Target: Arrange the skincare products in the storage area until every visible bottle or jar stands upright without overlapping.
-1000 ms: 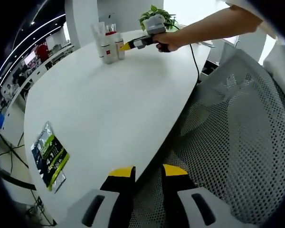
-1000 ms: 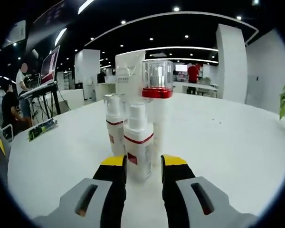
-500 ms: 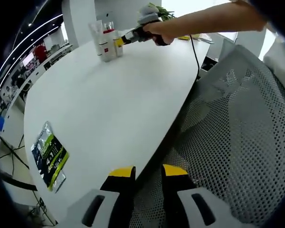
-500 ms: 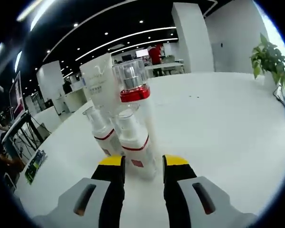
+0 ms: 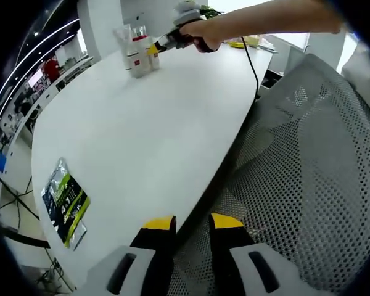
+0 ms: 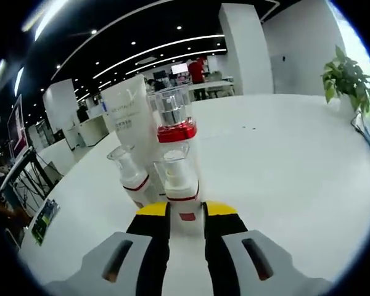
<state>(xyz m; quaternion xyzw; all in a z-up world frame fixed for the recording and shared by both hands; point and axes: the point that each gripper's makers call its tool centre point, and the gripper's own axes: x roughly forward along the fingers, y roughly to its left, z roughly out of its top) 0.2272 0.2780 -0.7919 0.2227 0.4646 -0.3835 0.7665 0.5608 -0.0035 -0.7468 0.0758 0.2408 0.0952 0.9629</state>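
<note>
Right hand-held gripper [image 6: 186,213] clamps front bottle [image 6: 180,192] among crowded bottles [image 6: 149,132]

Four containers are standing clustered on the worktop [image 6: 283,179]: a bottle [image 6: 180,194] sitting between the right tongs [image 6: 185,213], another bottle [image 6: 130,179] just left of it, a jar [image 6: 174,122] behind, a tube [image 6: 130,123] rearmost. A packet [image 5: 63,201] is lying near the worktop's edge, well apart.
</note>
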